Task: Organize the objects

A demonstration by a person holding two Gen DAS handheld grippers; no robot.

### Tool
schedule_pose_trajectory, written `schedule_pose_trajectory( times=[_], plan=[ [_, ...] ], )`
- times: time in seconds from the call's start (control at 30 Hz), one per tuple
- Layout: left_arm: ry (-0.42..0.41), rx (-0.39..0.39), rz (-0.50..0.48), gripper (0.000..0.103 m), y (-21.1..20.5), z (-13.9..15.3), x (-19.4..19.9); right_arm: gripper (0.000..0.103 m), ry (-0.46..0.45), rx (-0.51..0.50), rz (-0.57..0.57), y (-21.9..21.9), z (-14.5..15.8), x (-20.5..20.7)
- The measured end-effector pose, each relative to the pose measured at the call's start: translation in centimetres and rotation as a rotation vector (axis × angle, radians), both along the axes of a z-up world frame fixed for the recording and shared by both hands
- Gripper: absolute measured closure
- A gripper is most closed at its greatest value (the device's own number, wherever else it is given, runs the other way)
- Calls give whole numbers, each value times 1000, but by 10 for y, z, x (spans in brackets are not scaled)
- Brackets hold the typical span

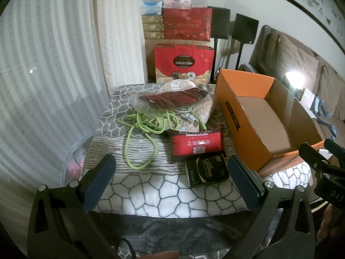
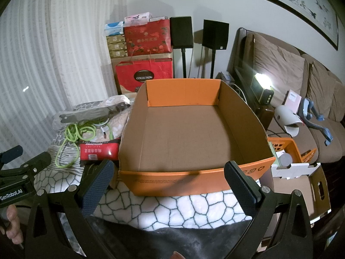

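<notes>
- A patterned blanket (image 1: 163,185) covers the table, grey-and-white stone shapes at the near edge, wavy stripes further back.
- An orange box (image 2: 194,181) sits on the blanket's right side, open at the top, its brown cardboard floor bare.
- Against the far wall, a red bag (image 1: 184,63) marked "COLLECTION" stands in front of stacked gift boxes (image 1: 186,22); 2 black speakers (image 2: 215,35) on stands flank them to the right.
- A fluffy beige bundle (image 1: 194,108) lies at the back of the table, a clear plastic pouch (image 1: 172,97) with dark red contents resting on top of it.
- A green cable (image 1: 148,127) sprawls in loose loops in front of the bundle, one long loop trailing toward the near edge.
- A red packet (image 1: 197,145) lies just left of the box, touching the cable's coils at its far edge.
- A black pack (image 1: 207,170) labelled "Carefree" sits in front of the packet, partly overlapped by it.
- The left gripper (image 1: 170,179) hovers at the near edge, jaws spread wide and holding nothing, the black pack just inside its right finger.
- The right gripper (image 2: 168,183) faces the box's near wall, jaws likewise spread and empty.
</notes>
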State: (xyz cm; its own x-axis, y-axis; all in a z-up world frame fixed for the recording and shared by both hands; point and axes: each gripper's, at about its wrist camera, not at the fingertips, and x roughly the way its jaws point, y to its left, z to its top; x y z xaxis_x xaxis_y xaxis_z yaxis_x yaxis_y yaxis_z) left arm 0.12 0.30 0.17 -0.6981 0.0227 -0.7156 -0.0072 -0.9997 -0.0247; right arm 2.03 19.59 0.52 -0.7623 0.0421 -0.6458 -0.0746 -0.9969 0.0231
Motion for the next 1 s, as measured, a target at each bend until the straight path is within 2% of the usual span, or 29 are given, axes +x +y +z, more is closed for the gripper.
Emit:
schedule_pose_trajectory(
  times=[1.0],
  plan=[
    [-2, 1, -1, 0, 2, 0, 1, 0, -1, 3, -1, -1, 0, -2]
  ],
)
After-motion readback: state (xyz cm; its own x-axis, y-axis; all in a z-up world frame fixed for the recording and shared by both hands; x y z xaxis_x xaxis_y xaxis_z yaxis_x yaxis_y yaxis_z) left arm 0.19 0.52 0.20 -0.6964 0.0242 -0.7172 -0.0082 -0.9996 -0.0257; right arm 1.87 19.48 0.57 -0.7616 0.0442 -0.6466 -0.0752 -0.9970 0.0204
